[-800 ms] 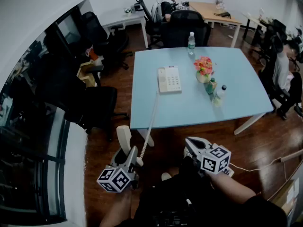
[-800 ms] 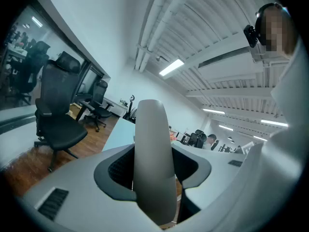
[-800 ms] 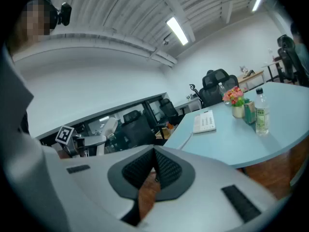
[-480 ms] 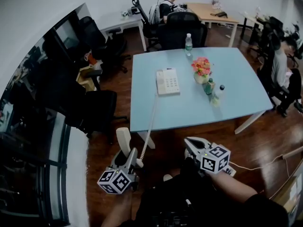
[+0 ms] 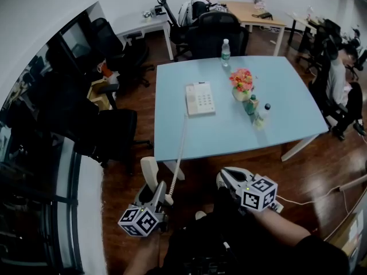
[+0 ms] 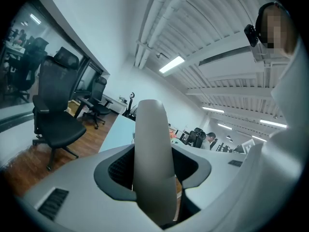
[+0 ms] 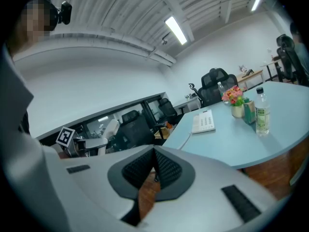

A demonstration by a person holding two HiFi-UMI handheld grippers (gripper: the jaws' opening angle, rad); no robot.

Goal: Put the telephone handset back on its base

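Observation:
The cream telephone handset (image 5: 150, 172) stands upright off the table's near-left corner, with my left gripper (image 5: 157, 191) shut on its lower part. In the left gripper view the handset (image 6: 152, 149) fills the space between the jaws. A coiled cord (image 5: 181, 145) runs from it up to the white phone base (image 5: 200, 99) on the light-blue table (image 5: 287, 90). My right gripper (image 5: 223, 178) hangs low to the right, shut with nothing in it. The right gripper view shows that gripper (image 7: 153, 170) with its pads meeting, and the phone base (image 7: 204, 121) ahead.
On the table stand a flower pot (image 5: 242, 83), a small green bottle (image 5: 251, 105) and two water bottles (image 5: 261, 114) (image 5: 225, 51). Black office chairs (image 5: 114, 133) (image 5: 215, 30) flank the table. People sit at the back desk (image 5: 206, 4) and at the right (image 5: 344, 79).
The table and phone base have drifted slightly left and up in the head view. Both grippers keep about the same place, the handset still gripped.

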